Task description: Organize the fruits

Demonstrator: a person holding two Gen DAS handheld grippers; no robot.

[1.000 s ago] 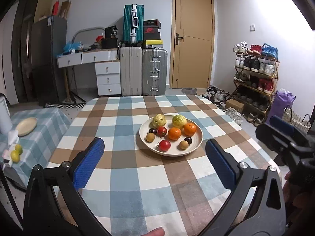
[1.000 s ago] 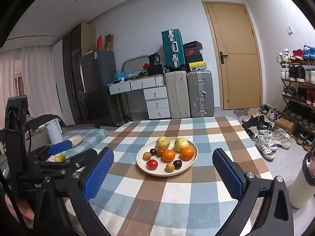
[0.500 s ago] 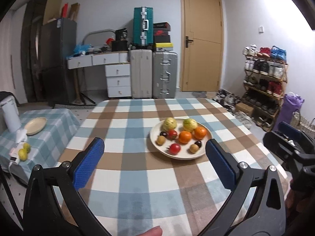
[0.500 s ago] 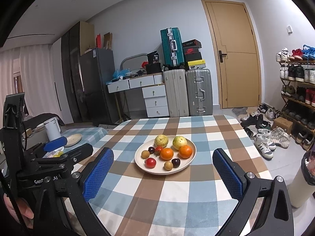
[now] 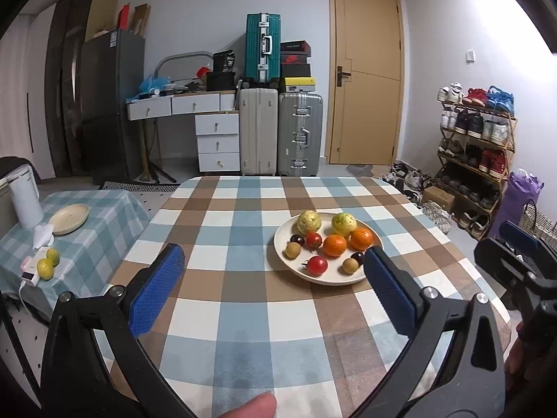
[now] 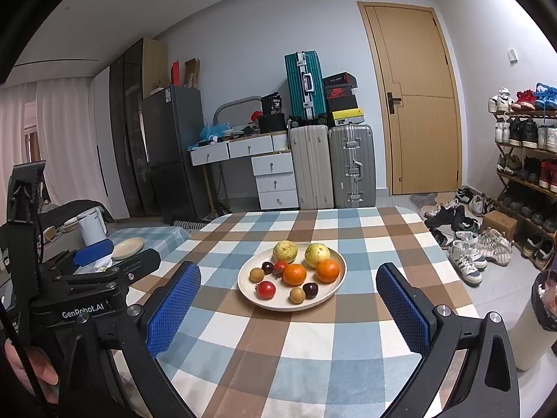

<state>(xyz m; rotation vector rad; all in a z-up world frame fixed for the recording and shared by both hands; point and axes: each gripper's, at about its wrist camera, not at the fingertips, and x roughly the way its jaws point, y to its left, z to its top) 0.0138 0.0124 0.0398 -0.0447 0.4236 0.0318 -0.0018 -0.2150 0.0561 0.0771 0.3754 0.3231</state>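
A cream plate of fruit sits on the checked table. It holds two yellow-green guavas, two oranges, two red tomatoes, dark plums and small brown fruits. My left gripper is open and empty, above the near table, left of the plate. My right gripper is open and empty, hovering short of the plate. Each gripper also shows at the edge of the other's view.
A low side table at left carries an empty cream plate, a white kettle, and two yellow-green fruits. Suitcases, drawers and a door stand behind. A shoe rack is at right.
Both grippers have drifted left: the plate has slid to the right in the left wrist view and the side table shows more. Both stayed open and empty.
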